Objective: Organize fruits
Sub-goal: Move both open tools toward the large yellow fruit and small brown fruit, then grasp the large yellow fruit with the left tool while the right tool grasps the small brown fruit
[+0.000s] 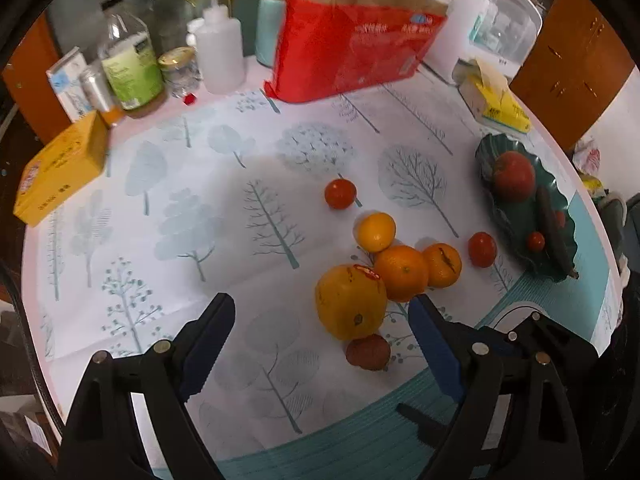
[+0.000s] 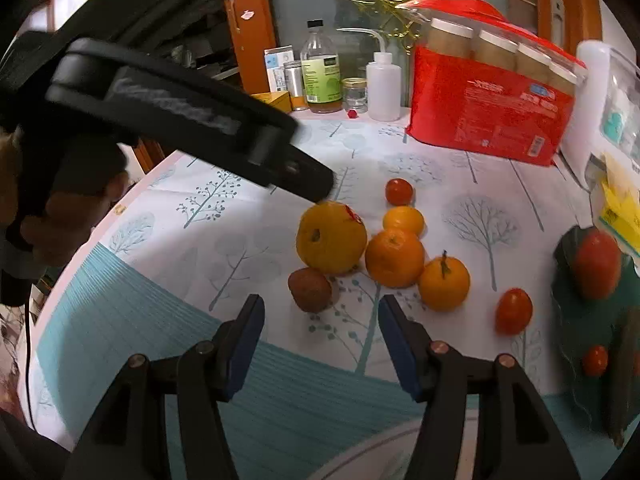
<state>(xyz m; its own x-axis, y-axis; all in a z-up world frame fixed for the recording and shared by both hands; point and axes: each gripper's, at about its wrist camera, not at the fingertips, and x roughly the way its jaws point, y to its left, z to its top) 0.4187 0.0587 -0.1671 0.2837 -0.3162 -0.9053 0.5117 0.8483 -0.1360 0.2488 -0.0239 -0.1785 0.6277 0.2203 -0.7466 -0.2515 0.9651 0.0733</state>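
A heap of fruit lies on the tree-print cloth: a large yellow fruit (image 1: 350, 302) with a red sticker, two oranges (image 1: 402, 274), a small yellow citrus (image 1: 374, 232), a brownish-red fruit (image 1: 368, 352) and two cherry tomatoes (image 1: 340, 194). At the right, a dark green dish (image 1: 486, 152) holds a big tomato (image 1: 514, 176) and small ones. My left gripper (image 1: 320, 304) hangs open above the large yellow fruit, with neither pad on it. My right gripper (image 2: 320, 306) is open just short of the brownish-red fruit (image 2: 310, 290). The left gripper's black frame (image 2: 180, 112) reaches in over the yellow fruit (image 2: 332, 238).
Along the back stand a red package (image 1: 352, 52), a squeeze bottle (image 1: 220, 56), a green-label bottle (image 1: 128, 64) and small jars. A yellow box (image 1: 60, 168) sits far left and a tissue pack (image 1: 496, 100) behind the dish. A hand (image 2: 72, 216) holds the left gripper.
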